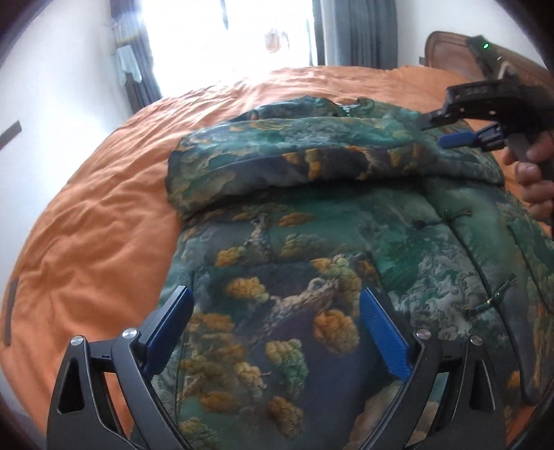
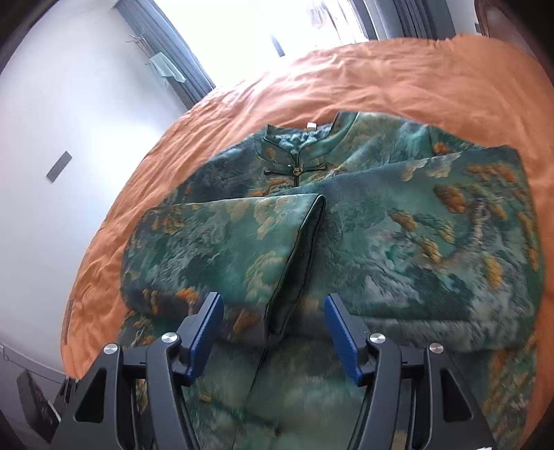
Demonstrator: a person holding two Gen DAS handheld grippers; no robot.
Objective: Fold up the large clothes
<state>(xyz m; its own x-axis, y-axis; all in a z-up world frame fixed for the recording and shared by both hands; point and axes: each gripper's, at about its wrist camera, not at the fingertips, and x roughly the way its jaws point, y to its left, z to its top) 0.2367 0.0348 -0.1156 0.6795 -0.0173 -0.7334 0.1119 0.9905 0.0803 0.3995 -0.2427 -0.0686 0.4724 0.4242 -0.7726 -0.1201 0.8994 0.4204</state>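
A large green jacket [image 2: 381, 235] with gold and teal landscape print lies on an orange bedspread [image 2: 415, 76]. Its collar [image 2: 297, 149] with knot buttons points to the far side. Both sleeves are folded across the chest; the left sleeve's cuff edge [image 2: 301, 263] lies at the middle. My right gripper [image 2: 273, 311] is open and empty, hovering just above that cuff. It also shows in the left wrist view [image 1: 439, 133], over the sleeves. My left gripper [image 1: 277, 304] is open and empty above the jacket's lower body [image 1: 277, 294].
The orange bedspread [image 1: 97, 242] extends left of the jacket. A bright window with grey curtains [image 1: 356, 31] is behind the bed. A wooden headboard [image 1: 446, 45] is at the far right. A white wall [image 2: 69, 138] stands left of the bed.
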